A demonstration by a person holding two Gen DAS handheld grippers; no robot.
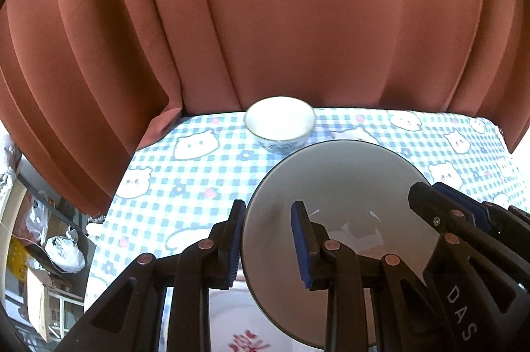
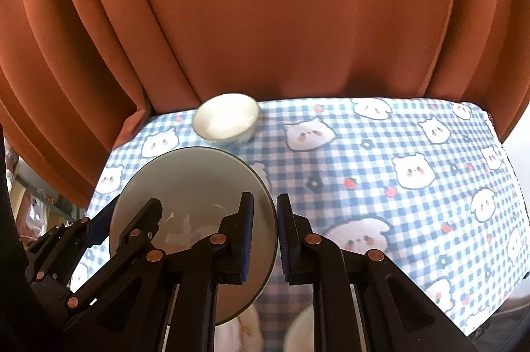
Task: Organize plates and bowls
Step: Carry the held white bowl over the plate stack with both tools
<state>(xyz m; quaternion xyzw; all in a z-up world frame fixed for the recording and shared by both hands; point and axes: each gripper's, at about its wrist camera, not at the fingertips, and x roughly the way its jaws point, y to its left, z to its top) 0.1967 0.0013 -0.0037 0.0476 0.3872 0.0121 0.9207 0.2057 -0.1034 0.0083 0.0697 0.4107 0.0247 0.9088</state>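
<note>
Grey plate [image 1: 334, 186] clamped at opposite rims, left tool [image 1: 268, 239], right tool [image 2: 265, 236].

Home dining corner: bear-print checked tablecloth [image 2: 381, 186], rust curtain [image 2: 281, 20], cluttered shelves [image 1: 49, 252].

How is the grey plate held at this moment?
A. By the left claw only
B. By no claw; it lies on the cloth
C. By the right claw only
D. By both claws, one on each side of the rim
D: the left claw and the right claw each clamp opposite rim sides of the grey plate.
</note>
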